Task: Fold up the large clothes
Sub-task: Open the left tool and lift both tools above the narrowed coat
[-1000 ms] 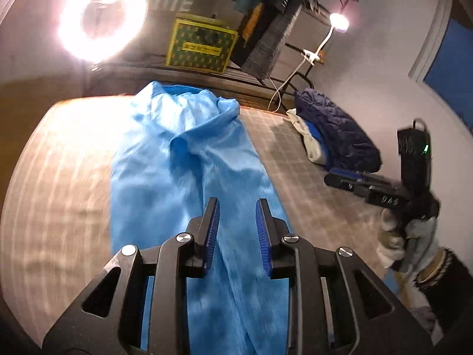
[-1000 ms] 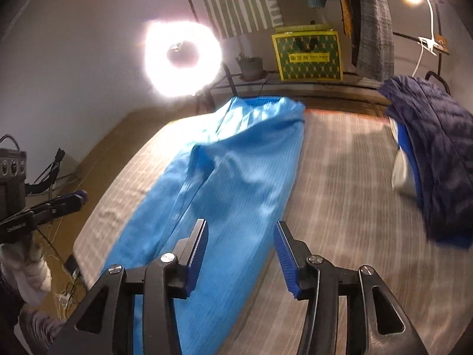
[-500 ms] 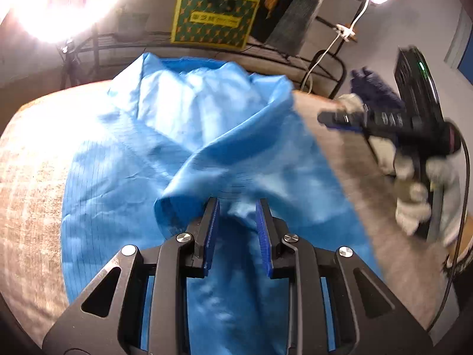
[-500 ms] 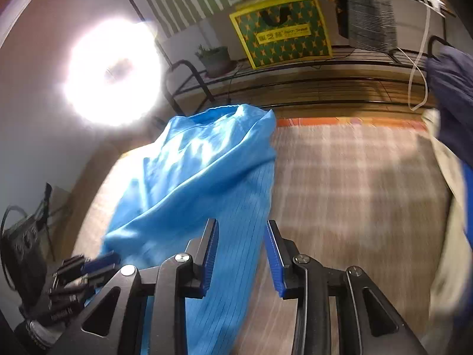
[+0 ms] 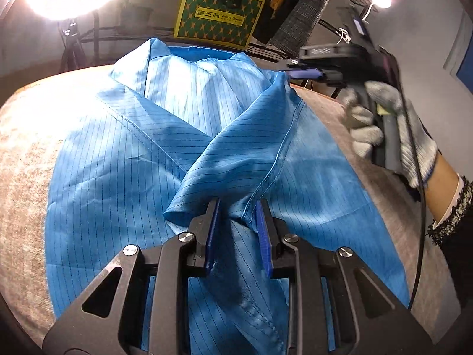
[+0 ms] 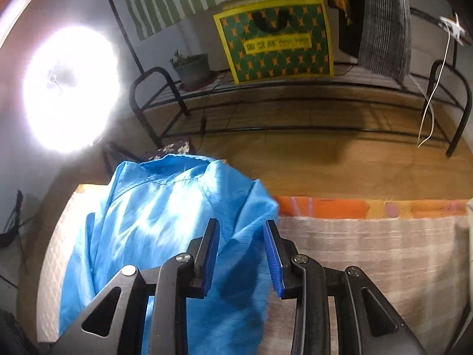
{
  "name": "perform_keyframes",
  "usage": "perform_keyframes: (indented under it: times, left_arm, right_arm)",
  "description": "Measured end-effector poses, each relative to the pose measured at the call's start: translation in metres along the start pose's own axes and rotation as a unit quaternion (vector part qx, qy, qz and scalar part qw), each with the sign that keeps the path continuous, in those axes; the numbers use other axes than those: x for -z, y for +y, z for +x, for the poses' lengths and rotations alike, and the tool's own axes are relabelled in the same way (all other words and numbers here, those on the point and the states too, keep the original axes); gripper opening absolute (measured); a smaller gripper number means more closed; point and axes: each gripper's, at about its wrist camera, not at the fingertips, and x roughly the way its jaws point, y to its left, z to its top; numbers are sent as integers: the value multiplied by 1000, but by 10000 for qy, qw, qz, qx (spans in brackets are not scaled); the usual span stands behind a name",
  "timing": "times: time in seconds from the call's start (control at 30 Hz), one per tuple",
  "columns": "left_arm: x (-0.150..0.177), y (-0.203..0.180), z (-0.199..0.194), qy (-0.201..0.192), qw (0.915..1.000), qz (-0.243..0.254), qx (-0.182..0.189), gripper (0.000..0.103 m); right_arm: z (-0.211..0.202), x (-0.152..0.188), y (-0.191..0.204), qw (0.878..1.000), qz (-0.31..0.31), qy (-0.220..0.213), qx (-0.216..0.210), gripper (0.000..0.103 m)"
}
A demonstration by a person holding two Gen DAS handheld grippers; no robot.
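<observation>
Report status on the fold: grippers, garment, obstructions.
Left gripper over bunched sleeve, grip unclear. Right gripper at far edge, grip unclear. Blue garment flat on bed, sleeve crossed over. Nothing in the way.

Both wrist cameras look steeply down, close over the blue striped coat (image 5: pixel 124 159) (image 6: pixel 153 222) on the bed, facing the yellow-green patterned bag (image 5: pixel 218 14) (image 6: pixel 275 38) on the shelf beyond, the left view from the coat's middle, the right from its right edge.
</observation>
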Motion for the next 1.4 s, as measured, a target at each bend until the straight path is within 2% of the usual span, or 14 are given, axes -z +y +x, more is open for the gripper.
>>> perform_keyframes:
  times: [0.07, 0.17, 0.27, 0.53, 0.63, 0.77, 0.87, 0.93, 1.0, 1.07, 1.13, 1.2, 1.4]
  left_arm:
    - [0, 3, -2, -5, 9999, -86, 97, 24]
    - [-2, 8, -12, -22, 9994, -212, 258, 24]
    - [1, 7, -39, -151, 9991, -296, 244, 24]
    - [22, -26, -182, -625, 9980, -49, 121, 24]
    - [33, -36, -243, -865, 9962, -57, 56, 35]
    - [55, -48, -318, -1144, 9934, -119, -25, 35]
    - [71, -55, -363, -1314, 9912, -171, -69, 38]
    - [83, -58, -385, -1396, 9899, -253, -75, 49]
    - [100, -61, -406, -1444, 9890, -311, -68, 50]
    - [115, -64, -414, -1425, 9893, -307, -82, 53]
    - [138, -64, -414, -1289, 9911, -335, -48, 63]
    - [160, -59, -405, -1083, 9930, -478, -10, 63]
    - [232, -27, -342, -270, 9929, -1159, -18, 63]
  right_arm:
    - [-16, 7, -8, 9999, 58, -82, 132, 33]
    - [-46, 23, -20, 9995, 271, -160, -69, 35]
    - [-88, 45, -16, 9998, 122, -151, -79, 35]
    - [-225, 107, 15, 9989, -26, -415, -237, 39]
    - [-275, 127, 32, 9979, -103, -594, -253, 39]
    - [-348, 152, 55, 9949, -286, -922, -278, 42]
    - [-403, 173, 72, 9906, -419, -1278, -232, 47]
    - [-431, 188, 81, 9879, -451, -1470, -197, 51]
    - [-451, 203, 87, 9859, -447, -1596, -222, 65]
    - [-468, 225, 94, 9853, -459, -1630, -242, 65]
    - [-474, 249, 97, 9868, -512, -1507, -312, 66]
    - [-468, 275, 98, 9897, -535, -1266, -392, 66]
    - [-399, 362, 88, 9975, -383, -171, -567, 66]
